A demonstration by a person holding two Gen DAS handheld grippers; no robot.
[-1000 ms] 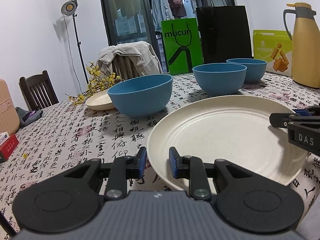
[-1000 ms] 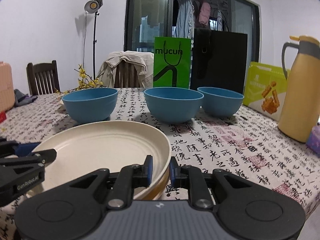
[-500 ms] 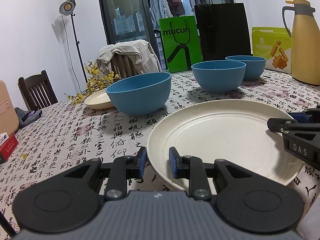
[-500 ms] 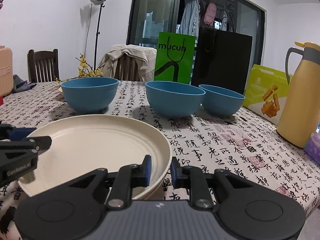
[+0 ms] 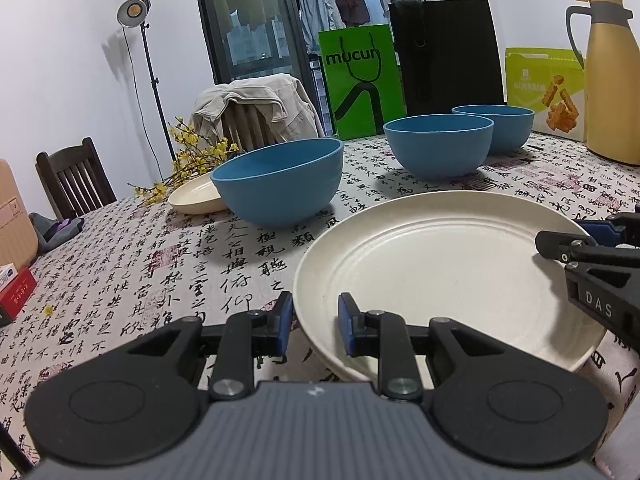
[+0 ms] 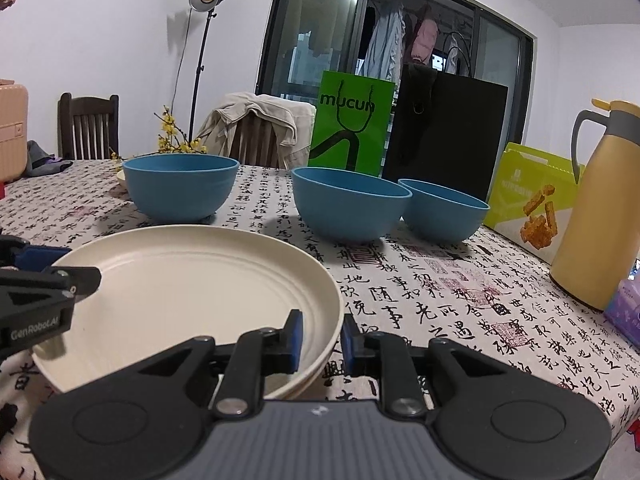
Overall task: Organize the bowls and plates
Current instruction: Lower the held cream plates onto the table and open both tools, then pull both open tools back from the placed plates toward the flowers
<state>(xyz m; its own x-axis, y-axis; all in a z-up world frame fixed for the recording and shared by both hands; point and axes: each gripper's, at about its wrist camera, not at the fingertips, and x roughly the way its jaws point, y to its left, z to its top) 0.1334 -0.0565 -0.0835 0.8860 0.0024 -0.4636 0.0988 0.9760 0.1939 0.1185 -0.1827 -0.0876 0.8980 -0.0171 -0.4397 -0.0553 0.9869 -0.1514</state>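
We hold cream plate (image 5: 432, 264) — left tool (image 5: 312, 322) clamps 9 o'clock rim, right tool (image 6: 320, 338) clamps 3 o'clock rim; next: carry level to small plate (image 5: 196, 198).

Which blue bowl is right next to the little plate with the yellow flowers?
The leftmost blue bowl. The small cream plate sits against its left side, by the yellow flowers. The other two bowls stand farther right, near the bags.

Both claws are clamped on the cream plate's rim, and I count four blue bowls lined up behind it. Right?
Not quite: there are three blue bowls, not four, as the right wrist view shows. The rest holds: the left claw and right claw each clamp the plate at its rim.
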